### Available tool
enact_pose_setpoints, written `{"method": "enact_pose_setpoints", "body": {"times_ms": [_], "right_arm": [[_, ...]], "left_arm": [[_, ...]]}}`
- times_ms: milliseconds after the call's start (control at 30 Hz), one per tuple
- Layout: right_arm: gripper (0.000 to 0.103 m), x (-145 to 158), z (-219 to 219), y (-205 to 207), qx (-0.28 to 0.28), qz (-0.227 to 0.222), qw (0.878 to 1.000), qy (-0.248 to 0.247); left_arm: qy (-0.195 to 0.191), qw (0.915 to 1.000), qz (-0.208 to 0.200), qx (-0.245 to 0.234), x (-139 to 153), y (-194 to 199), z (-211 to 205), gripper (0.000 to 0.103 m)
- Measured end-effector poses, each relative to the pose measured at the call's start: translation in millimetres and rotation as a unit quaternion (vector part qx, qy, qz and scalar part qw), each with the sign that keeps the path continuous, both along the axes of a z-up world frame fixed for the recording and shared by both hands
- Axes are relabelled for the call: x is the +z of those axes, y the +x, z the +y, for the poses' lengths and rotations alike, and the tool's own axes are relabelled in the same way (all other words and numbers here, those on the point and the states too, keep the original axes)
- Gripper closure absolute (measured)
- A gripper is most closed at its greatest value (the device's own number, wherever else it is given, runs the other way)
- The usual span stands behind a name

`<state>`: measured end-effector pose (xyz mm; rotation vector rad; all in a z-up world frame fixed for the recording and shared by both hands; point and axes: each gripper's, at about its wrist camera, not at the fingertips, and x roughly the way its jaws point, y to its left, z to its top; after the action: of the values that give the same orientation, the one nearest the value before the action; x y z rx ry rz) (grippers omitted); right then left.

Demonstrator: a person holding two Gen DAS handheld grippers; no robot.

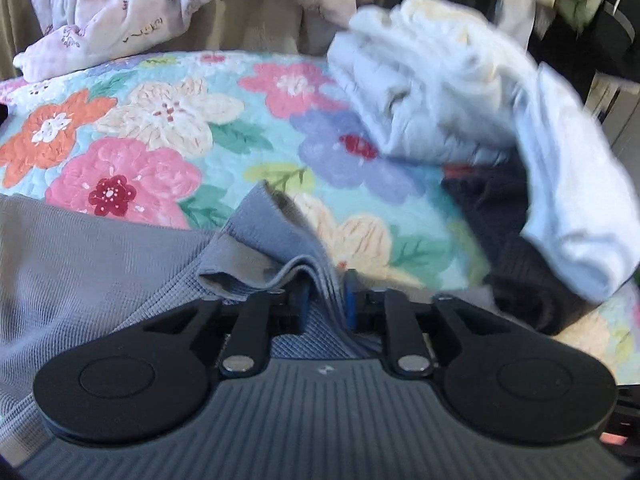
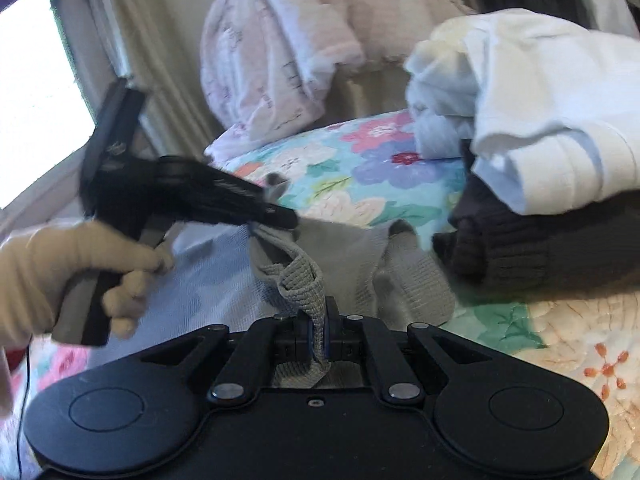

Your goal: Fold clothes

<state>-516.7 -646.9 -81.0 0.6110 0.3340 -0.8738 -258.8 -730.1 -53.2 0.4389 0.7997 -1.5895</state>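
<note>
A grey-blue waffle-knit garment (image 1: pixel 80 264) lies on the flowered quilt (image 1: pixel 160 120). A raised fold of the garment stands between the jaws of my left gripper (image 1: pixel 326 300), which are parted and do not clamp it. In the right wrist view the same garment (image 2: pixel 404 276) looks grey. My right gripper (image 2: pixel 318 332) is shut on a narrow band of its edge. The left gripper (image 2: pixel 280 216) shows there too, held by a gloved hand (image 2: pixel 60 276), its tips at the cloth's bunched edge just beyond the right gripper.
A heap of white clothes (image 1: pixel 440 92) sits at the right on a dark knit garment (image 1: pixel 500 220), close to the grey one. A pale pink printed blanket (image 1: pixel 120 12) is piled at the back. A bright window (image 2: pixel 32 92) is on the left.
</note>
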Motion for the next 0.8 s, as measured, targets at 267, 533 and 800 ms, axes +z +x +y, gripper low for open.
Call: {"method": "enact_pose_setpoints", "body": {"times_ms": [267, 533, 800], "right_arm": [[0.095, -9.7, -9.5, -14.3, -0.017, 0.032, 0.999, 0.0], [0.093, -17.3, -7.9, -11.2, -0.015, 0.09, 0.995, -0.029], [0.091, -11.6, -1.8, -5.6, 0.011, 0.141, 0.988, -0.07]], "left_arm": [[-0.045, 0.9986, -0.011, 0.026, 17.5, 45.4, 76.8, 0.048], [0.058, 0.9947, -0.037, 0.076, -17.5, 75.5, 173.2, 0.048], [0.029, 0.9794, 0.079, 0.184, -19.4, 103.3, 268.2, 0.048]]}}
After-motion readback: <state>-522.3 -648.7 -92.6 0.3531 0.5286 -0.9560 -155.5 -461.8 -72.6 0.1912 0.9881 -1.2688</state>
